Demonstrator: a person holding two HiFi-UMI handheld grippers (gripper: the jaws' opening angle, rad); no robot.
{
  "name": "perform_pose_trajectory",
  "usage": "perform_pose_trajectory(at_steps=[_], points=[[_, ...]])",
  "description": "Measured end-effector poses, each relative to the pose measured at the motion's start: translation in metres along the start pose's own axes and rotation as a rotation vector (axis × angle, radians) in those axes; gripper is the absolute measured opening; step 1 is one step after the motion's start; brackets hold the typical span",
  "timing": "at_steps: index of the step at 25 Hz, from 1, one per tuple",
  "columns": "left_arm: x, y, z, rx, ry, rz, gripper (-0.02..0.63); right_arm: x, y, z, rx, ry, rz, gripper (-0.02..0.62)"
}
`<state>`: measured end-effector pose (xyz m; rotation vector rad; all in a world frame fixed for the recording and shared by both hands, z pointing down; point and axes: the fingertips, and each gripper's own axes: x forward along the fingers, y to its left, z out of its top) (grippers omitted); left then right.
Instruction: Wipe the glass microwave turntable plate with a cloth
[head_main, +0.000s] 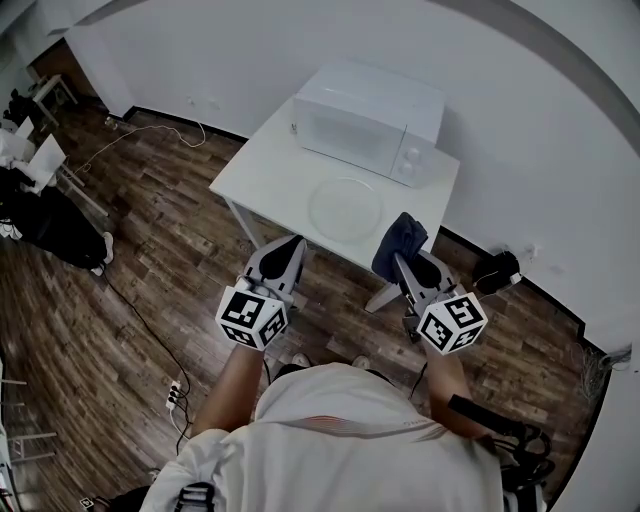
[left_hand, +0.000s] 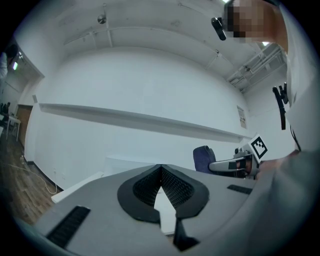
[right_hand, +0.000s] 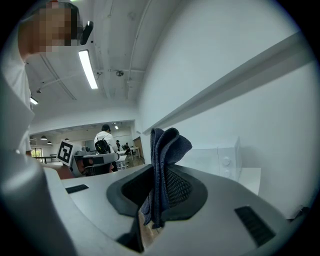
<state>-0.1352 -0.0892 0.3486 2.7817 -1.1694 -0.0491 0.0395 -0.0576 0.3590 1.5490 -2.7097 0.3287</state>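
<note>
The clear glass turntable plate (head_main: 345, 208) lies flat on the small white table (head_main: 260, 172), in front of the white microwave (head_main: 370, 120). My right gripper (head_main: 405, 262) hovers at the table's near right edge, shut on a dark blue cloth (head_main: 400, 243) that sticks up from its jaws (right_hand: 162, 170). My left gripper (head_main: 285, 255) hangs just short of the table's near edge, left of the plate, its jaws pressed together with nothing between them (left_hand: 161, 192). Both are raised above the tabletop.
The microwave fills the table's back right. A white wall stands behind the table. Wood floor lies all round, with a cable and power strip (head_main: 175, 398) at lower left and a dark object (head_main: 497, 270) on the floor at right.
</note>
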Motion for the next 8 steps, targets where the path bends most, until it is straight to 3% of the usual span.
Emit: perform_pose_trajectory(at_steps=[8], points=[[-0.0036,0.0018,0.0003,-0.006,-0.012,0.022,0.010,0.0023,0.0053,-0.0027,-0.005,0.008,0.018,0.061]])
